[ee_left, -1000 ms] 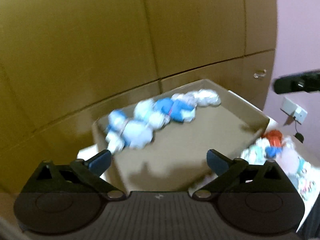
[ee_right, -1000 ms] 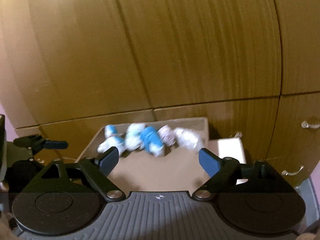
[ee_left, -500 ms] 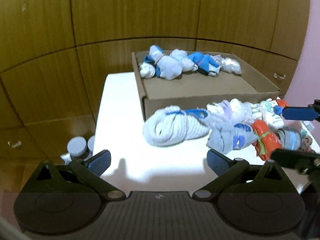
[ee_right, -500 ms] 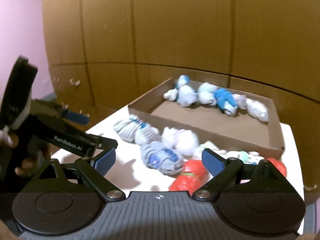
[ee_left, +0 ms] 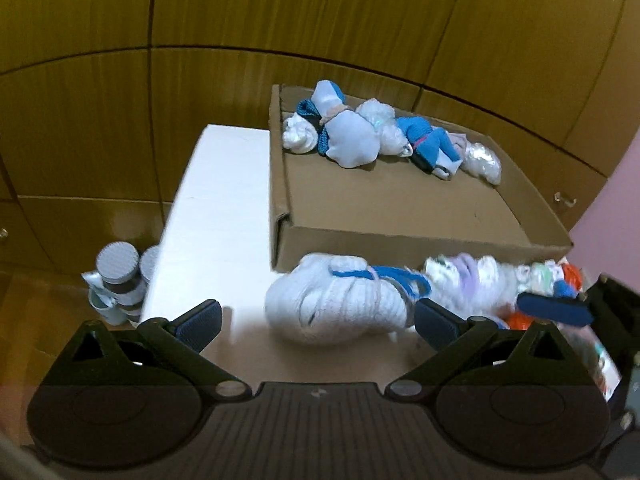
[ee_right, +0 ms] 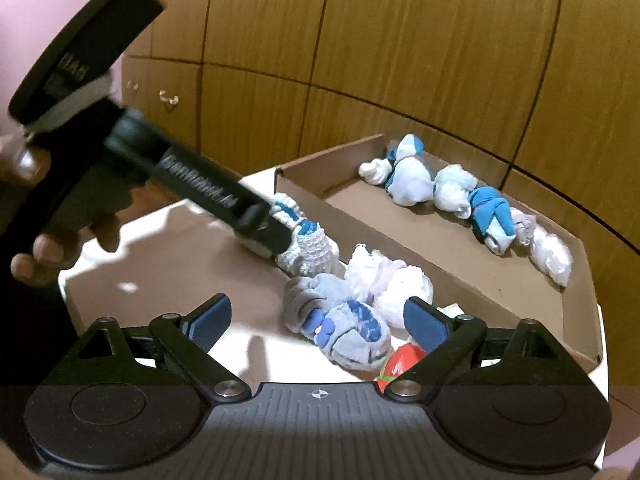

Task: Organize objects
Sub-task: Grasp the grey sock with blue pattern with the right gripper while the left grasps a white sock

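Left wrist view has swung down within the last second: a second ago it looked mostly at the brown wooden cabinet doors [ee_left: 280, 20] with the shallow brown cardboard box [ee_left: 400, 236] blurred below them; half a second ago the white bench [ee_left: 216, 208] came into frame; now the left gripper [ee_left: 318, 318] sits low over the bench, with the large pale-blue rolled sock bundle with a bright blue band [ee_left: 340, 300] at lower centre, just ahead of and between its blue pads. Its jaws are spread wide and hold nothing.

In the right wrist view the same descent shows. The right gripper [ee_right: 318, 318] is also wide open and empty, with the grey-and-blue rolled sock bundle [ee_right: 340, 328] at lower centre between its pads, a white bundle [ee_right: 388, 284] just behind that and a red bundle [ee_right: 400, 360] beside the right pad. The left gripper's black body crosses the upper left of this frame, its tip reaching the large pale-blue bundle.

A row of rolled sock bundles [ee_left: 380, 136] already lies along the box's far wall in the upper middle of the frame; the loose pile stays on the bench against the box's near wall. Both grippers seem to have moved from transit to approach, so the next pick is probably about to begin.
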The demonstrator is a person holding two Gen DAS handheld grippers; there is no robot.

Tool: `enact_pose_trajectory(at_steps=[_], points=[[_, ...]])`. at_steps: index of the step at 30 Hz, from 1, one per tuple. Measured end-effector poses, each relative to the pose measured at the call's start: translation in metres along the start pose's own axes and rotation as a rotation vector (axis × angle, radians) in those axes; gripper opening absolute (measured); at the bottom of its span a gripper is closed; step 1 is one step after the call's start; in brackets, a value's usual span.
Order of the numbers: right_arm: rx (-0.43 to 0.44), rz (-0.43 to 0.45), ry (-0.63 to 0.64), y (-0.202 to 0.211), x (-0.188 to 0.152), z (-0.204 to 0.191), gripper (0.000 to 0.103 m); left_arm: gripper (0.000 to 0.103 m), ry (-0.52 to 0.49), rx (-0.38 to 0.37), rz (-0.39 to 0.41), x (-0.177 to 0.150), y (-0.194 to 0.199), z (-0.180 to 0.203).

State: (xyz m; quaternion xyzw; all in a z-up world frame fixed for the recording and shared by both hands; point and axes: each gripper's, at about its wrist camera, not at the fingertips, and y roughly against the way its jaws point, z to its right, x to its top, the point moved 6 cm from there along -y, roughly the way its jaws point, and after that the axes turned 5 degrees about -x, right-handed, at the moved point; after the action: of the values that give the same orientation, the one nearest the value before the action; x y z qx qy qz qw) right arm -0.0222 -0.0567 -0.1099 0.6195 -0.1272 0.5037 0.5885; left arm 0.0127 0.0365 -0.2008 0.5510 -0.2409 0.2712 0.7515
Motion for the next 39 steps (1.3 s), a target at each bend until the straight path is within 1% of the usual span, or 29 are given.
enact_pose_trajectory(at_steps=[3,5,7,8,9,10,11,12,14,15,18,19,20,22,27,31,34,37,39], points=[[0.009,-0.033,0.011,-0.01,-0.002,0.0,0.096,0.102,0.003,-0.011,-0.018,0.0,-0.013,0.002],[0.028,-0.053,0.01,-0.014,-0.003,-0.001,0.095,0.102,0.003,-0.025,0.0,0.0,-0.015,0.001],[0.04,-0.067,0.016,-0.017,-0.004,-0.004,0.095,0.101,-0.003,-0.033,0.0,0.0,-0.015,0.003],[0.045,-0.071,0.017,-0.017,-0.004,-0.004,0.094,0.097,-0.005,-0.042,0.001,0.0,-0.013,0.003],[0.053,-0.076,0.013,-0.018,-0.004,-0.005,0.093,0.087,-0.007,-0.053,0.003,0.0,-0.011,0.004],[0.062,-0.079,0.008,-0.017,-0.004,-0.006,0.091,0.08,-0.008,-0.073,0.004,0.0,-0.009,0.005],[0.069,-0.078,0.006,-0.016,-0.004,-0.007,0.087,0.068,-0.007,-0.099,0.002,-0.001,-0.006,0.006],[0.078,-0.077,0.005,-0.014,-0.004,-0.009,0.084,0.06,-0.011,-0.099,0.004,-0.003,-0.003,0.006],[0.097,-0.081,0.002,-0.011,-0.005,-0.012,0.071,0.056,-0.037,-0.097,0.014,-0.006,0.004,0.007],[0.11,-0.088,-0.004,-0.01,-0.007,-0.013,0.069,0.054,-0.045,-0.094,0.019,-0.008,0.007,0.007],[0.125,-0.093,-0.023,-0.007,-0.012,-0.016,0.06,0.049,-0.067,-0.083,0.032,-0.016,0.02,0.005],[0.126,-0.093,-0.036,-0.005,-0.013,-0.016,0.055,0.049,-0.071,-0.077,0.036,-0.018,0.024,0.005],[0.126,-0.09,-0.051,-0.002,-0.015,-0.015,0.052,0.048,-0.075,-0.071,0.04,-0.02,0.028,0.003],[0.132,-0.089,-0.088,0.003,-0.018,-0.015,0.05,0.048,-0.074,-0.056,0.049,-0.024,0.034,0.0],[0.121,-0.091,-0.122,0.005,-0.025,-0.018,0.048,0.049,-0.062,-0.041,0.063,-0.031,0.041,-0.003],[0.114,-0.087,-0.119,0.005,-0.024,-0.019,0.048,0.05,-0.093,-0.017,0.073,-0.032,0.041,0.001],[0.11,-0.076,-0.126,0.009,-0.024,-0.019,0.046,0.049,-0.114,-0.014,0.08,-0.034,0.041,0.001],[0.111,-0.067,-0.14,0.012,-0.023,-0.017,0.044,0.045,-0.125,-0.022,0.08,-0.033,0.043,0.002],[0.109,-0.061,-0.149,0.014,-0.021,-0.014,0.044,0.035,-0.129,-0.027,0.083,-0.033,0.046,0.002]])
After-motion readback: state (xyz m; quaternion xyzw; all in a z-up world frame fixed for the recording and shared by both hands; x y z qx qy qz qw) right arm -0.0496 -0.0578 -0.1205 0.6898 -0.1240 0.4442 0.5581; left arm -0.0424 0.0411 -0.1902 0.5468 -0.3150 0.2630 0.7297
